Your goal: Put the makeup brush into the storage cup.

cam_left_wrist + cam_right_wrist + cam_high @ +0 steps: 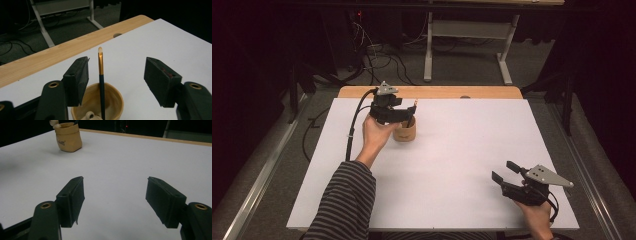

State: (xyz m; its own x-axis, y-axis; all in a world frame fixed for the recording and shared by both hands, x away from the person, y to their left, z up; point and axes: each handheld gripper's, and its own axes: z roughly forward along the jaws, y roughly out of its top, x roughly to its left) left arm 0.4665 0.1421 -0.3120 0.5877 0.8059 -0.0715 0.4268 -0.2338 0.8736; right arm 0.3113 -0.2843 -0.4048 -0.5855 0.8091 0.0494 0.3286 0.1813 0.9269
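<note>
Brush (101, 75) upright in cup (113, 96), tip up

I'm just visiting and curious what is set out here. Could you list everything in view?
Cup: one, tan, on the far left part of the white sheet, below the left gripper.
Brush: one, dark handle, gold ferrule, pale tip, standing upright in the cup.
White sheet: one, covering most of the table.
Table: one, light wood, its far edge bare.
Frame legs: pale grey, on the floor beyond the table.
Cables: several, dark, on the floor at the back.
Left gripper: one, black, open, above the cup, jaws either side of the brush, not touching.
Right gripper: one, black, open, near right.
</note>
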